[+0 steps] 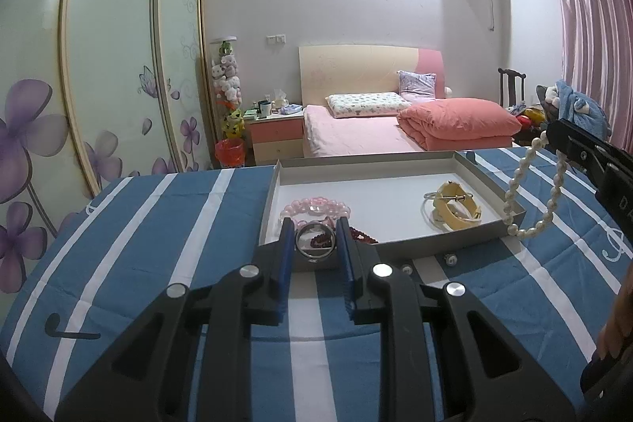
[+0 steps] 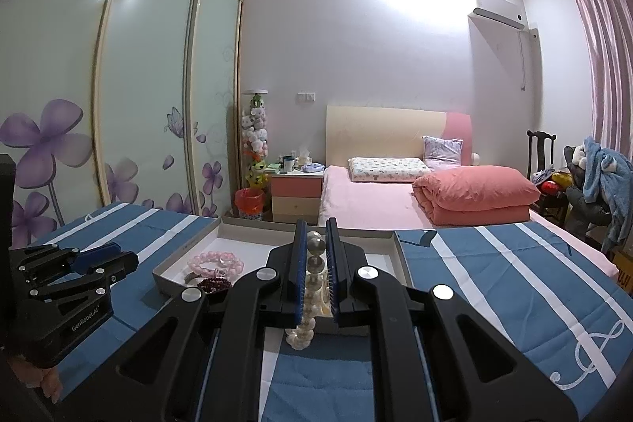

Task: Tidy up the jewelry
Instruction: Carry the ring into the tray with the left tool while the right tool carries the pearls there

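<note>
A grey shallow box (image 1: 395,157) lies on the blue striped cloth. In it are a pink bead bracelet (image 1: 316,207), a dark red bead bracelet (image 1: 362,236), a yellow bangle (image 1: 455,208) and a thin silver bangle (image 1: 439,195). My left gripper (image 1: 315,224) is shut on a round silver watch (image 1: 315,241) at the box's near wall. My right gripper (image 2: 316,228) is shut on a white pearl necklace (image 2: 312,275), which hangs in a loop (image 1: 530,192) above the box's right corner. The box (image 2: 397,256) and pink bracelet (image 2: 215,262) also show in the right wrist view.
Two loose pearl pieces (image 1: 450,258) lie on the cloth just before the box. The striped cloth (image 1: 158,263) spreads wide to left and right. Beyond it are a bed (image 1: 376,129), a nightstand (image 1: 275,135) and a sliding wardrobe (image 1: 99,66).
</note>
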{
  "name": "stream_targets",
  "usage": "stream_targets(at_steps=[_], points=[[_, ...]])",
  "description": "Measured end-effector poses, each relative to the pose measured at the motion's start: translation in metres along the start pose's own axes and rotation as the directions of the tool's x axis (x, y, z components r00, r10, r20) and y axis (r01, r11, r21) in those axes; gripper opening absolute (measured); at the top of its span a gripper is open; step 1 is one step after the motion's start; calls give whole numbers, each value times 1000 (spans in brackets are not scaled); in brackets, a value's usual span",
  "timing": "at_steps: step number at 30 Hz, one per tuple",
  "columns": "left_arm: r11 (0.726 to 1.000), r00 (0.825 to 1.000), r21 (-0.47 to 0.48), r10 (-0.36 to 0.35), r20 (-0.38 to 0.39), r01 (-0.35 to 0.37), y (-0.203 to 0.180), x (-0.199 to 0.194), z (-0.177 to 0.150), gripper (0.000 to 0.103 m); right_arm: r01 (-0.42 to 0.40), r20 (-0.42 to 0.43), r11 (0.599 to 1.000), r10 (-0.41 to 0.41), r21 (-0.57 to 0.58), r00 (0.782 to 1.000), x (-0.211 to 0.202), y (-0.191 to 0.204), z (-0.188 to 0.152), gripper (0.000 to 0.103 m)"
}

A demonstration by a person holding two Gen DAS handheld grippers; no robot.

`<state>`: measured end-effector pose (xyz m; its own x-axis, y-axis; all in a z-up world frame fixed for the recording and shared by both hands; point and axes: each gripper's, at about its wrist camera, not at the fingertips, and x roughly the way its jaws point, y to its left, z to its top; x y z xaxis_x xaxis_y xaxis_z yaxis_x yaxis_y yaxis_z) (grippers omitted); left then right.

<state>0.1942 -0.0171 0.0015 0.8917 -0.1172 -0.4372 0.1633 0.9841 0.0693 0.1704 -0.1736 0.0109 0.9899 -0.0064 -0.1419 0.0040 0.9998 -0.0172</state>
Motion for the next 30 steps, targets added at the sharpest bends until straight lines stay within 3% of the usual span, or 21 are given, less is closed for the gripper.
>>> stream_targets(at_steps=[30], points=[[1000, 1000, 11, 29, -3, -29, -1, 14, 10, 22, 10, 16, 1000, -10, 17, 1000, 7, -5, 6, 10]])
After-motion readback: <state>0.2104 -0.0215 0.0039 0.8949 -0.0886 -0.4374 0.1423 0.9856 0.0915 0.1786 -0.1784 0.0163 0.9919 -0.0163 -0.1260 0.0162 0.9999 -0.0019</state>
